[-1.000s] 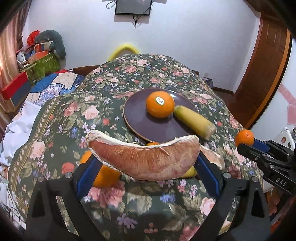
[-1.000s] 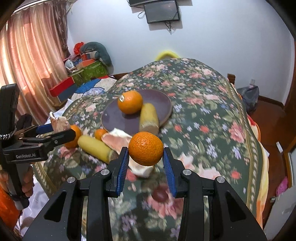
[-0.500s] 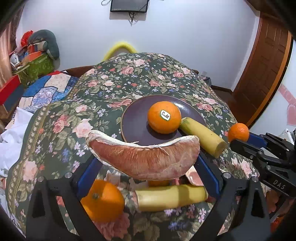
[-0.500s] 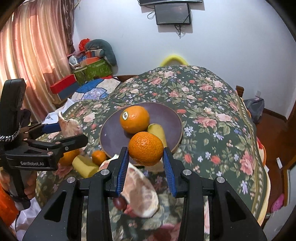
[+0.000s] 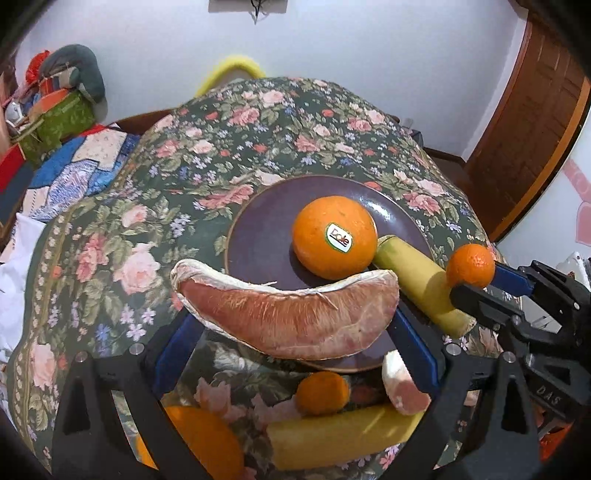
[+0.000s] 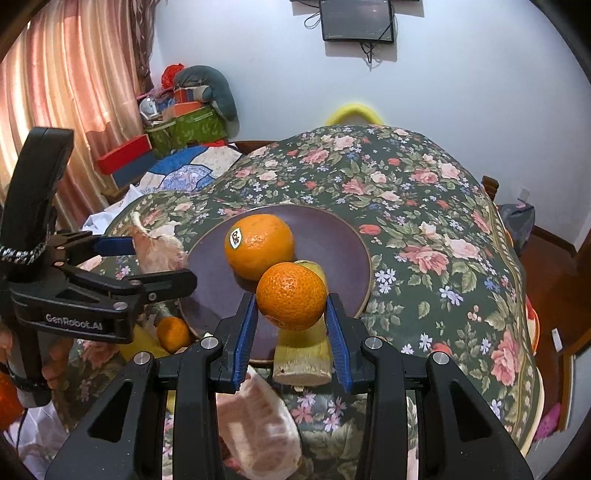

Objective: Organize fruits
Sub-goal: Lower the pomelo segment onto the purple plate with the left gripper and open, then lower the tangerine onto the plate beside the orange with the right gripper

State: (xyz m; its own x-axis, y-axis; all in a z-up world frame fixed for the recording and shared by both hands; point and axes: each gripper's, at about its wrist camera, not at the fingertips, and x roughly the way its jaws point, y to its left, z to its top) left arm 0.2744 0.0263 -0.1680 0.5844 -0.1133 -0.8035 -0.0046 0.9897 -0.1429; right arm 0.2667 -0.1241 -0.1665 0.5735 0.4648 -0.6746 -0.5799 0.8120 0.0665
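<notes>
Both my grippers now nearer plate (image 5: 266, 229) | left gripper (image 5: 291, 332) clamps pomelo wedge (image 5: 288, 314), right gripper (image 6: 291, 317) clamps mandarin (image 6: 291, 295) over plate's near edge | lower gently beside big orange (image 6: 258, 245), then release.

White wall (image 6: 461, 74), pink curtain (image 6: 74, 92), wooden door (image 5: 535, 129), wall-mounted screen (image 6: 356, 18).

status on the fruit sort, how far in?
Done: stickered orange and a yellow piece on the plate. In hand: left tool holds the pomelo wedge, right tool a mandarin. Left on the cloth: small mandarin, pomelo chunk, yellow stick, another orange.
</notes>
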